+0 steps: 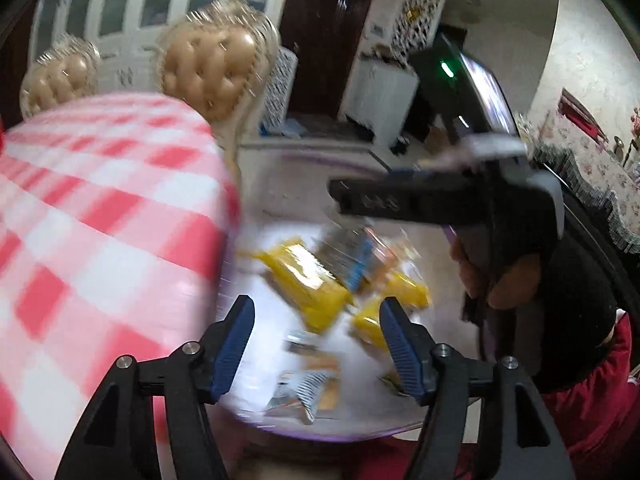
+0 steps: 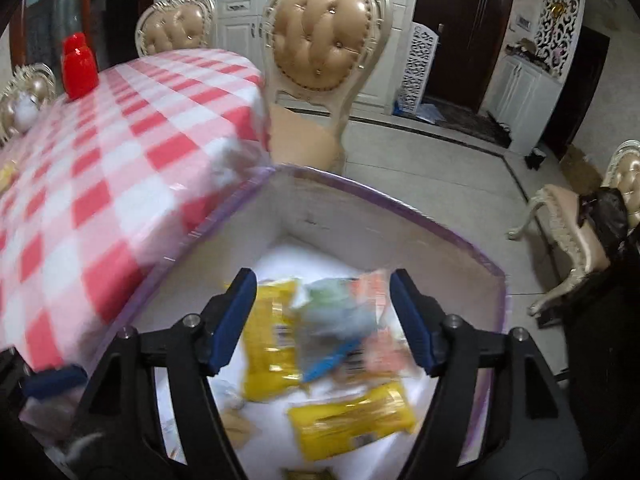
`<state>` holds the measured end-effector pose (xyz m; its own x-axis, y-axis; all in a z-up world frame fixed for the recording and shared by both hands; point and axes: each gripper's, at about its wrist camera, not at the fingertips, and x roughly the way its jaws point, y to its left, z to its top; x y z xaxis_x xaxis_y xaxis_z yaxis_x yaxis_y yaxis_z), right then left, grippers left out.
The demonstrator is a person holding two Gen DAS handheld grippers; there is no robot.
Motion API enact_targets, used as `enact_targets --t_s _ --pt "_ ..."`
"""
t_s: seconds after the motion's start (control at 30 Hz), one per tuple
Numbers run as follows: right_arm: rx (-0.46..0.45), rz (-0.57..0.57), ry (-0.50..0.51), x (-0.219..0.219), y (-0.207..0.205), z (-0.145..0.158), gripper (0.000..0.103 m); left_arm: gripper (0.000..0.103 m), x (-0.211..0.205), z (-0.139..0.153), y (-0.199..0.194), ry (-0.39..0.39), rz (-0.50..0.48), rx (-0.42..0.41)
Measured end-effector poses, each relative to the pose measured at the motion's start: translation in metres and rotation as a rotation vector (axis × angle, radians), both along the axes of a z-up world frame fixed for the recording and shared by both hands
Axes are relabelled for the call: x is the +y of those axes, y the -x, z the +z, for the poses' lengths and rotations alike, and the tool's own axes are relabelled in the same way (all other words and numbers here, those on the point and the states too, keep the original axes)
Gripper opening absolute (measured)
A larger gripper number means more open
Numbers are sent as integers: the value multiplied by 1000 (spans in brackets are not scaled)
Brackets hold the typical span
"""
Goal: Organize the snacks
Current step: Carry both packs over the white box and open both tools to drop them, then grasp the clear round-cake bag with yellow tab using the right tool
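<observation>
We hold both tongs released over the box (image 2: 400, 208); left (image 1: 316, 336) and right (image 2: 322, 312) grasp nothing; snacks (image 2: 352, 420) lie inside.

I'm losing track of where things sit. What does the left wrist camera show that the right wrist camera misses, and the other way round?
Only the left wrist view shows the right gripper from the side, hovering over the box, with a hand and a dark sleeve behind it. Only the right wrist view shows the red bottle standing on the checked tablecloth and a chair off to the right. Both show the purple-edged box holding yellow snack packets, blurred, plus open blue-padded fingers gripping nothing.
</observation>
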<state>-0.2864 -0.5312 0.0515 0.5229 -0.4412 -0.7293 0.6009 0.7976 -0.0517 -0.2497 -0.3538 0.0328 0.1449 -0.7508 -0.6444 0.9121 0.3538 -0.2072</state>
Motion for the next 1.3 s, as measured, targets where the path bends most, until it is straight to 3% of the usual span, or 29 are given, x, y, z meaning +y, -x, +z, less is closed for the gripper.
enact_targets --t_s 0.07,0.27,0.43,0.53,0.63,0.77,0.83,0.9,1.0,1.17,1.27,1.3 --pt "-38 52 -13 21 -12 6 75 75 23 9 -22 21 75 -32" --pt "-141 340 -108 121 -85 19 81 78 137 27 -140 26 481 -87" --pt "-170 549 -196 205 -170 14 85 85 274 42 -240 55 976 -166" --pt "-186 587 -243 242 -229 8 85 85 355 41 -286 144 1232 -88" --pt "-179 591 -326 269 -290 0 86 86 417 40 -316 261 1401 -10" --pt "-136 594 -388 302 -376 -2 86 87 455 25 -346 248 1493 -21" --pt "-139 591 -390 322 -411 2 88 87 469 13 -361 186 1495 30" --pt "-122 577 -374 341 -442 0 95 87 478 9 -366 193 1512 57" --pt "30 602 -261 382 -490 -17 96 87 492 5 -365 229 1536 89" --pt "128 603 -181 408 -511 -39 96 87 494 3 -363 255 1551 126" --pt "113 616 -103 413 -508 -45 96 87 484 6 -364 217 1523 84" --pt "92 637 -106 410 -504 -43 89 87 479 7 -364 211 1500 72"
